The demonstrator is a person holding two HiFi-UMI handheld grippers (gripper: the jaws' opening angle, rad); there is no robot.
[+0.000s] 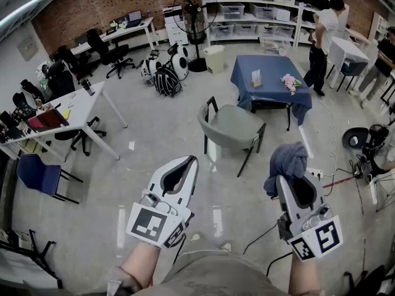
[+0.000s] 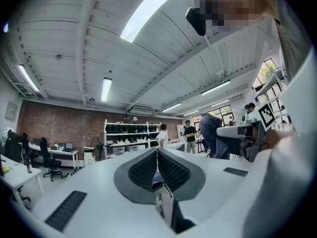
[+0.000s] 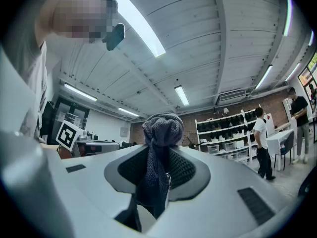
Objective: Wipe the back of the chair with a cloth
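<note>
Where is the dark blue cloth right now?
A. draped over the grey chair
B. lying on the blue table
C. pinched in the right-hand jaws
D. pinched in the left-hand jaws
C: the cloth sticks up from the jaws of the right gripper; the left gripper is shut and empty.

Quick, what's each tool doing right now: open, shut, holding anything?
Left tool: shut, nothing between its jaws.
Right tool: shut on the cloth.

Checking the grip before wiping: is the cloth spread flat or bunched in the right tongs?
Bunched: the cloth is pinched between the right tongs, a wad bulging past their tips.
</note>
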